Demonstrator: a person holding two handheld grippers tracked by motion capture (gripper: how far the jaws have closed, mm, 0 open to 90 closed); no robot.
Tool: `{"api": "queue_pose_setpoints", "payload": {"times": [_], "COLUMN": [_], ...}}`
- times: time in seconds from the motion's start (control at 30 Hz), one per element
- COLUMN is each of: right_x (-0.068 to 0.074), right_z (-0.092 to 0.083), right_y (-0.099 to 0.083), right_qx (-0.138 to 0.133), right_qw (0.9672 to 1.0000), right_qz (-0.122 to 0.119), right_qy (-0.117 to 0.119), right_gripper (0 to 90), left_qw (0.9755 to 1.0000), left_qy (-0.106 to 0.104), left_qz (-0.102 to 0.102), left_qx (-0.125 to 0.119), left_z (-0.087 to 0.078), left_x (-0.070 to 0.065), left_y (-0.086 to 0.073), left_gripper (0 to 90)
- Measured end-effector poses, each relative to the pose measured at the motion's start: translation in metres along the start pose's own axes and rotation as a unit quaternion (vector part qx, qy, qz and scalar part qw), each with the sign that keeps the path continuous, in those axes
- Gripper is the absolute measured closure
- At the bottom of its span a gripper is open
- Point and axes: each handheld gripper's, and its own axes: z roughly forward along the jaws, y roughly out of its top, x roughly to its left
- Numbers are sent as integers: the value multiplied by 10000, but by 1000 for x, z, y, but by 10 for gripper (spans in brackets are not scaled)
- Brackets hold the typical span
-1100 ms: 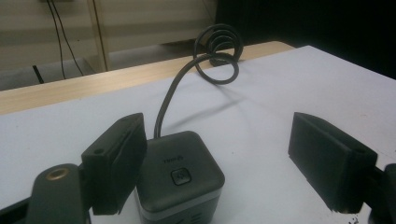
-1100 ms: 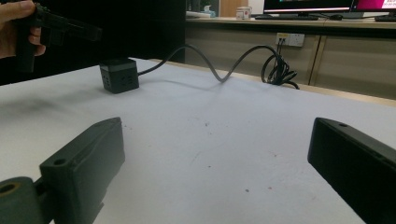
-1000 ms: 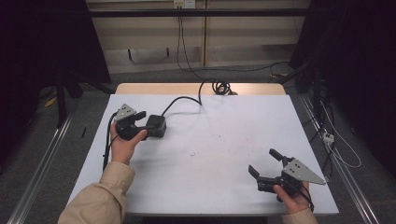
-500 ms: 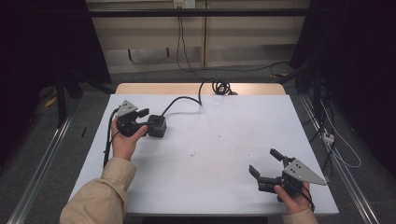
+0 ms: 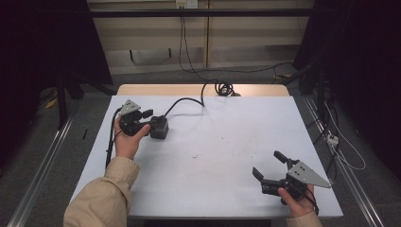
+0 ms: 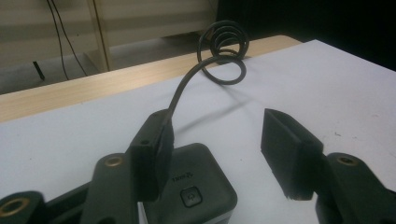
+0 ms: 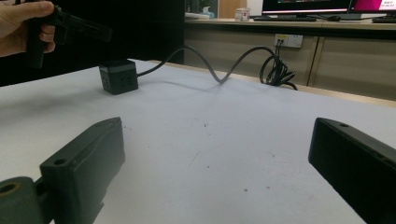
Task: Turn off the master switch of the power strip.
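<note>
White table (image 5: 213, 179), seen from above. Left gripper (image 5: 150, 120) near the left edge, toward the far side, held in a hand (image 5: 126, 142); jaws just closing, its tips at a small black box (image 5: 160, 127). Black cable (image 5: 189, 100) runs from the box to a coil (image 5: 222, 88) at the far edge. Right gripper (image 5: 269, 164) by the near right corner, jaws spread apart, nothing between them.
</note>
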Motion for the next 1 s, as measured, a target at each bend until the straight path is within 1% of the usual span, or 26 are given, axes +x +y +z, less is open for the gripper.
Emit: {"api": "queue_pose_setpoints", "payload": {"times": [0.23,0.27,0.33,0.4,0.47,0.5,0.53,0.6,0.63,0.77,0.87,0.9,1.0], "right_x": [0,0,0,0,-1,-1,-1,-1,-1,-1,-1,-1,-1], "right_z": [0,-1,-1,-1,-1,-1,-1,-1,-1,-1,-1,-1,-1], "right_y": [0,0,0,0,0,0,0,0,0,0,0,0,0], "right_qx": [-8,-9,-5,-8,-10,-9,-8,-7,-9,-4,-4,-4,-3], "right_qw": [10000,10000,10000,10000,10000,10000,10000,10000,10000,10000,10000,10000,10000], "right_qz": [11,10,0,10,11,6,5,9,5,1,3,8,4], "right_qy": [-11,-7,-5,-9,-12,-13,-14,-15,-14,-9,-15,-15,-16], "right_gripper": [37,37,37,37,37,37,37,37,37,38,39,38,38], "left_qw": [9999,9999,9999,9999,9999,9998,9998,9998,9998,9997,9996,9996,9996], "left_qy": [54,65,65,78,71,71,68,46,49,28,52,53,23], "left_qz": [-97,-76,-119,-105,-105,-151,-130,-183,-155,-207,-226,-189,-197], "left_qx": [32,59,51,94,91,90,113,108,144,145,148,181,205], "left_z": [3,3,4,4,5,5,6,6,6,7,7,7,7], "left_x": [2,3,4,4,5,5,5,6,7,8,9,9,10], "left_y": [-1,-1,-2,-2,-2,-3,-3,-4,-4,-5,-5,-5,-4], "left_gripper": [507,509,522,528,541,547,551,565,571,600,610,610,629]}}
